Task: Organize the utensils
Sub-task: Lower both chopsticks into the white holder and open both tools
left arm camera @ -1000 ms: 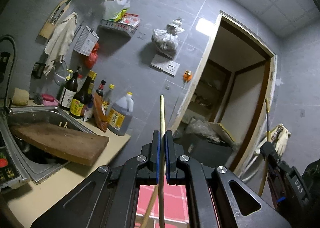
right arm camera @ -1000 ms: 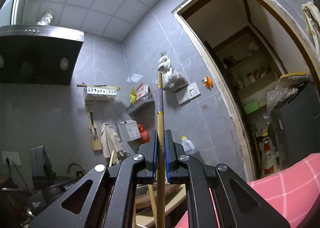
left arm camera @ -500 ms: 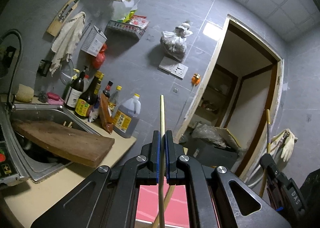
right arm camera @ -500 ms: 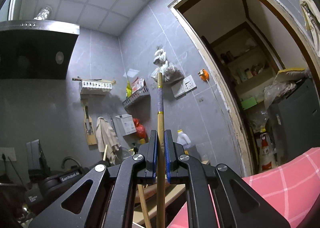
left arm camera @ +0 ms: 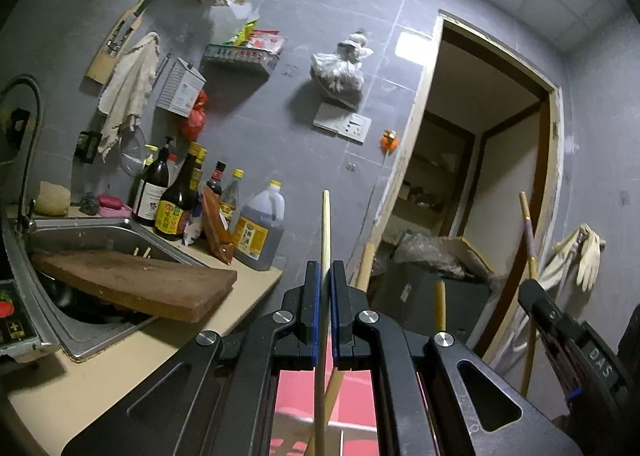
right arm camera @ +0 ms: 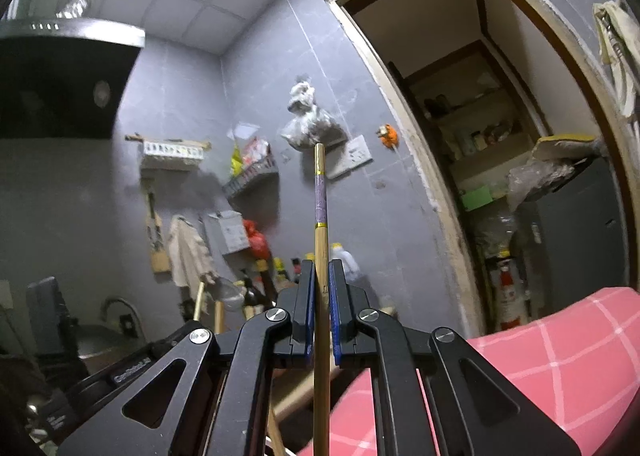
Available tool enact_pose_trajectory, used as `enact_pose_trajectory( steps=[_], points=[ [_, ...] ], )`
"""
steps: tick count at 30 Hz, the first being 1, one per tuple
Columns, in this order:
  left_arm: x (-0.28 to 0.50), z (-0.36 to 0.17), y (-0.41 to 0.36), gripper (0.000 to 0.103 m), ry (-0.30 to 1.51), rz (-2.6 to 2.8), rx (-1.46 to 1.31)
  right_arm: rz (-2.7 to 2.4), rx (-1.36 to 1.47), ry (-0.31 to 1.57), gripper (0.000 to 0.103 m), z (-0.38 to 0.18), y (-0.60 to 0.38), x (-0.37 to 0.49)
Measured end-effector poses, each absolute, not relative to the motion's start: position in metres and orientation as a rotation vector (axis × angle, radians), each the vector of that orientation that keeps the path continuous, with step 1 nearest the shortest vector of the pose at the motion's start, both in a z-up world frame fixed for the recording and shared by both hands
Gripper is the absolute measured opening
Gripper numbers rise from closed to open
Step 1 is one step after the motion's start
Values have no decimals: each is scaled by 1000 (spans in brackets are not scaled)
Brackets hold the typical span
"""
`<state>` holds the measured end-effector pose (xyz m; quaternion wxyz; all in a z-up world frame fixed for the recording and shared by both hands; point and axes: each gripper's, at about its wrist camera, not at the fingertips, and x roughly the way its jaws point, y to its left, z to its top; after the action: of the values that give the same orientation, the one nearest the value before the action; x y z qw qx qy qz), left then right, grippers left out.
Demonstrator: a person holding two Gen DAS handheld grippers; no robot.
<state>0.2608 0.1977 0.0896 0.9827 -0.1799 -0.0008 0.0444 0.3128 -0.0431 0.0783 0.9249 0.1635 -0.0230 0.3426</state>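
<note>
My left gripper [left arm camera: 324, 272] is shut on a pale plain chopstick [left arm camera: 325, 223] that points up and away. My right gripper [right arm camera: 320, 270] is shut on a darker bamboo chopstick [right arm camera: 319, 240] with a purple band near its top. The right gripper [left arm camera: 560, 328] with its purple-banded chopstick [left arm camera: 529, 232] shows at the right of the left wrist view. More chopsticks [left arm camera: 439, 304] stick up behind the left gripper's body; what holds them is hidden. The left gripper's body [right arm camera: 132, 368] shows at the lower left of the right wrist view.
A steel sink [left arm camera: 72, 320] holds a wooden cutting board [left arm camera: 136, 280] at the left. Sauce bottles [left arm camera: 176, 199] and an oil jug [left arm camera: 260, 232] stand on the beige counter [left arm camera: 120, 372]. Wall racks [left arm camera: 240, 55], a doorway [left arm camera: 480, 191] and a pink checked cloth [right arm camera: 540, 376] surround me.
Both views have drifted a little; the left view has tilted so the counter and bottles sit further right. Both grippers keep hold of their chopsticks. More chopstick tips now show behind the left gripper.
</note>
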Motion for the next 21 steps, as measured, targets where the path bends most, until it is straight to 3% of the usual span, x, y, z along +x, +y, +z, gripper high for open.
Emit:
enact_pose_trajectory(
  steps=[21],
  points=[
    [250,61,183,3,117,39,-289,634,185,154,5,57,-25,296]
  ],
)
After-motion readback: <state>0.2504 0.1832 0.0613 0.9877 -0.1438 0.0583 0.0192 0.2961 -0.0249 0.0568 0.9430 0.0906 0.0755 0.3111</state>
